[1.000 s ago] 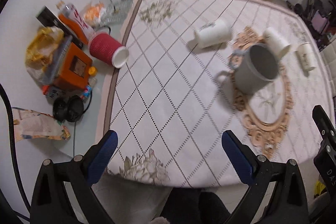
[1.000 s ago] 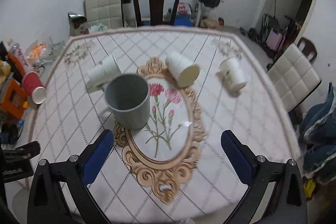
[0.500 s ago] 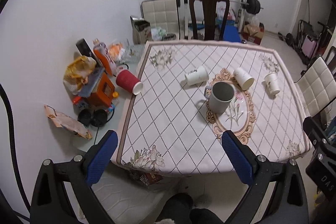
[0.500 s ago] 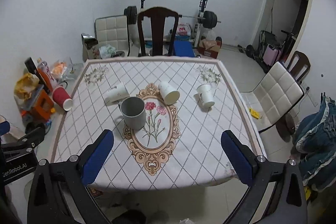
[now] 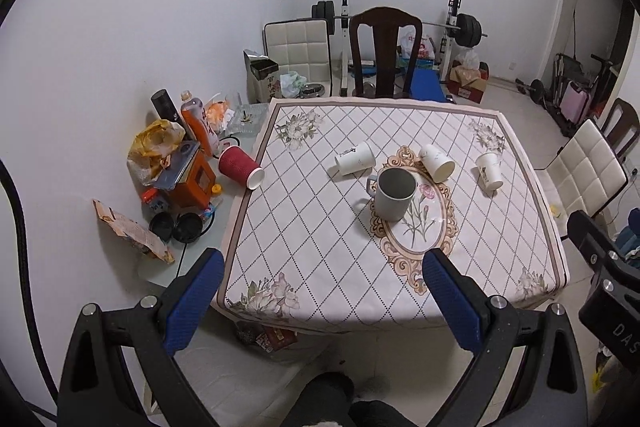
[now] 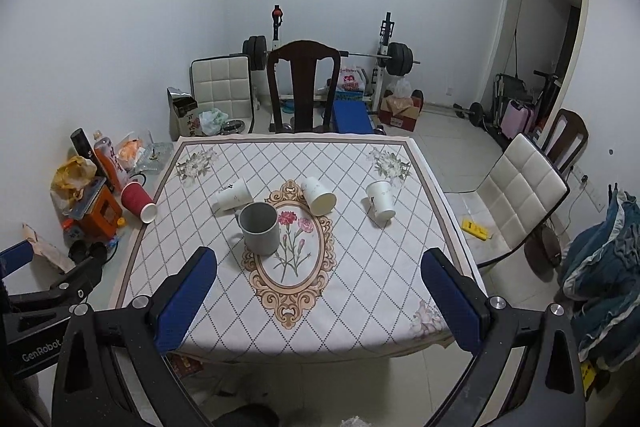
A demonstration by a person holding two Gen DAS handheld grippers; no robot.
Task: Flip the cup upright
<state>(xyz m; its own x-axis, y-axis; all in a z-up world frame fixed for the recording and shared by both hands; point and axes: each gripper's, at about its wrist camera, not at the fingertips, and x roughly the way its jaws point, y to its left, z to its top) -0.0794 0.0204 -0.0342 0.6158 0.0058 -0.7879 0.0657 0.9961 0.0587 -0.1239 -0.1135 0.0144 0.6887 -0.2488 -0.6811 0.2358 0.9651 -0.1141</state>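
Observation:
A grey mug (image 5: pixel 393 194) (image 6: pixel 261 228) stands upright on the patterned tablecloth (image 5: pixel 320 227) (image 6: pixel 360 267). Three white paper cups lie on their sides behind it: one at the left (image 5: pixel 353 158) (image 6: pixel 233 194), one in the middle (image 5: pixel 437 163) (image 6: pixel 318 195), one at the right (image 5: pixel 489 171) (image 6: pixel 381 205). A red paper cup (image 5: pixel 240 169) (image 6: pixel 138 202) lies on its side off the cloth's left edge. My left gripper (image 5: pixel 320 291) and right gripper (image 6: pixel 318 287) are open and empty, held back from the table's near edge, far from the cups.
Clutter sits left of the table: an orange box (image 5: pixel 194 181), bottles (image 5: pixel 198 127), a yellow bag (image 5: pixel 156 143), headphones (image 5: pixel 176 227). A dark wooden chair (image 6: pixel 302 87) stands behind the table. A white padded chair (image 6: pixel 516 195) stands at the right. Weights (image 6: pixel 400 59) line the back wall.
Both grippers have pulled back and up from the table, so the whole table and room now show. The cups and the mug have not moved.

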